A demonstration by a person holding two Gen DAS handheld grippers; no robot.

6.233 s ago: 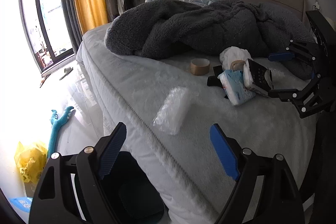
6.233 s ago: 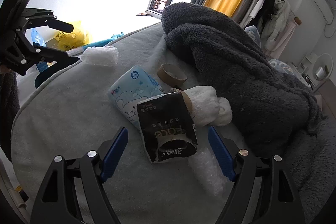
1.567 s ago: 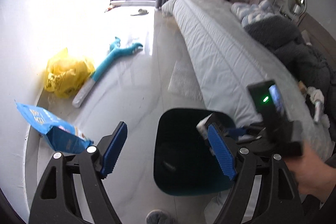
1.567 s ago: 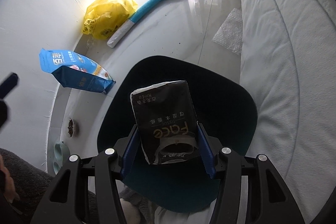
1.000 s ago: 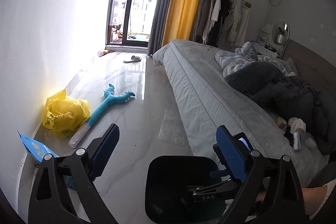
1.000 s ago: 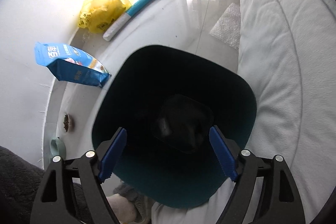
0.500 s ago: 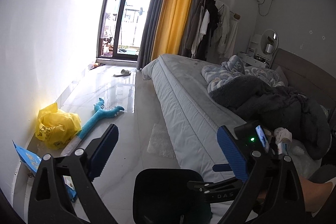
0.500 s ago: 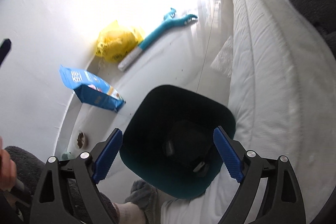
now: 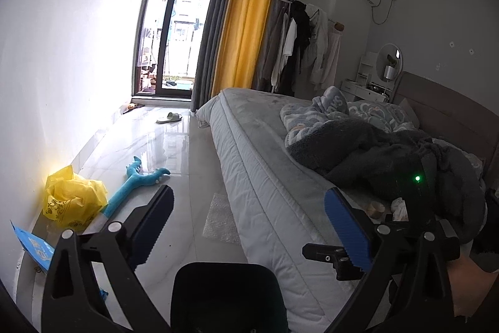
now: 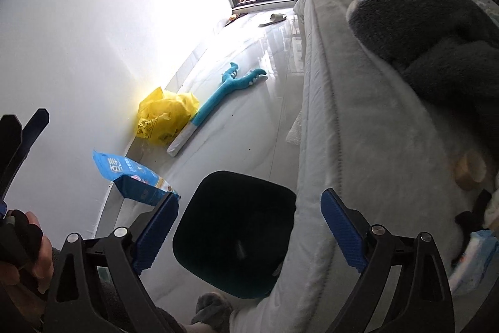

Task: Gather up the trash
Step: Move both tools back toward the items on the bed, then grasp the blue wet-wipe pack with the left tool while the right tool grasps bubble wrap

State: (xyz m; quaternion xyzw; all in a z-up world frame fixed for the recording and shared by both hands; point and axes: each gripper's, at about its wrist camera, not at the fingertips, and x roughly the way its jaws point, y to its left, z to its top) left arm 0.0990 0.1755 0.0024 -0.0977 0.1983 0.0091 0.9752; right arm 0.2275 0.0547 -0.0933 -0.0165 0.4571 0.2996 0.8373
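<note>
bedroom floor, lower centre: the bin [image 10: 234, 227] stands against the bed [image 10: 358, 145]. right gripper [image 10: 249, 230] is opening, empty; left gripper [image 9: 249, 227] gapes, empty. bubble wrap [image 9: 220, 219], mid-frame, looks light and crushable; pinch an edge.

The bin [image 10: 234, 227] at lower centre was dark teal, nearly black inside. Left of it lay a bright blue bag [image 10: 131, 177] with white print, a yellow plastic bag [image 10: 165, 117] and a turquoise toy [image 10: 224, 89]. The bed [image 10: 358, 130] was pale grey, its blanket [image 10: 436, 30] charcoal, the curtain [image 9: 246, 11] mustard yellow beside grey.
</note>
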